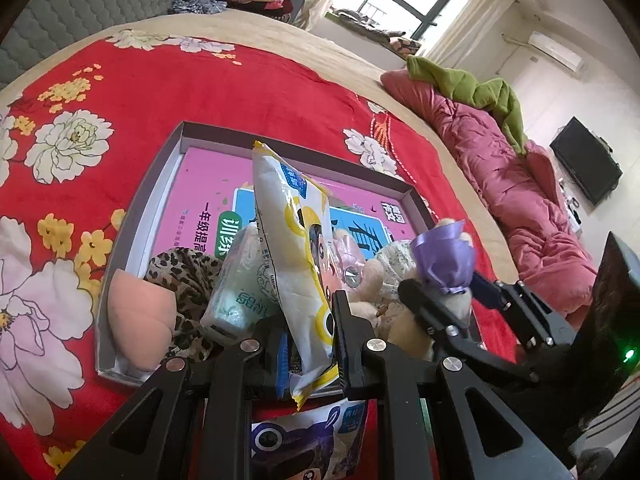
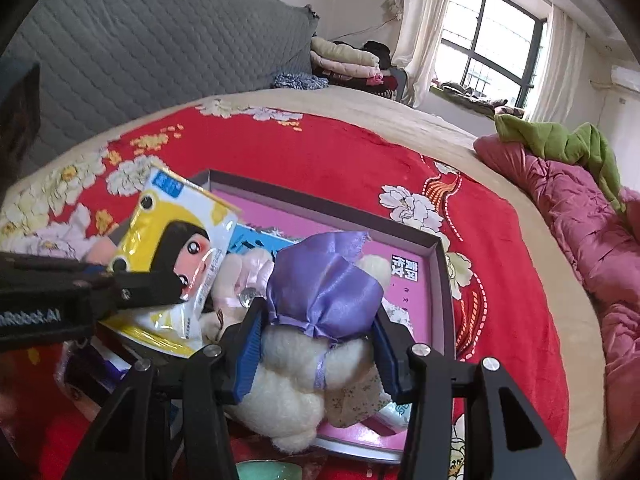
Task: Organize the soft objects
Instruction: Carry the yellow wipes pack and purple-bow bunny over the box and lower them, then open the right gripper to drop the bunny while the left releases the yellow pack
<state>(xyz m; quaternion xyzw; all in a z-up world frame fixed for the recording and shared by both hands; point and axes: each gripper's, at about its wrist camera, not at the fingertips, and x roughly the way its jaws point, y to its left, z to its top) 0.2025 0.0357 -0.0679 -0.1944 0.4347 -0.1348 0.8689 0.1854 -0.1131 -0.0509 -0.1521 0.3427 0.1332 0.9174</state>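
Observation:
A shallow grey box (image 1: 176, 148) with a pink book lining its floor lies on the red floral blanket. My left gripper (image 1: 310, 320) is shut on a yellow-and-white cartoon tissue packet (image 1: 292, 232), held upright over the box's near end. In the box lie a peach soft toy (image 1: 140, 320), a leopard-print cloth (image 1: 180, 272) and a green tissue pack (image 1: 240, 288). My right gripper (image 2: 318, 320) is shut on a cream plush toy (image 2: 296, 368) with a purple satin bow (image 2: 324, 292), just above the box (image 2: 436, 248). The left gripper (image 2: 160, 280) and its packet (image 2: 172, 232) show at the left there.
A purple cartoon packet (image 1: 304, 440) lies on the blanket (image 1: 200, 80) in front of the box. A pink quilt (image 1: 500, 184) and green cover (image 1: 472, 88) run along the bed's right side. A grey headboard (image 2: 160, 40) and folded clothes (image 2: 344, 60) stand behind.

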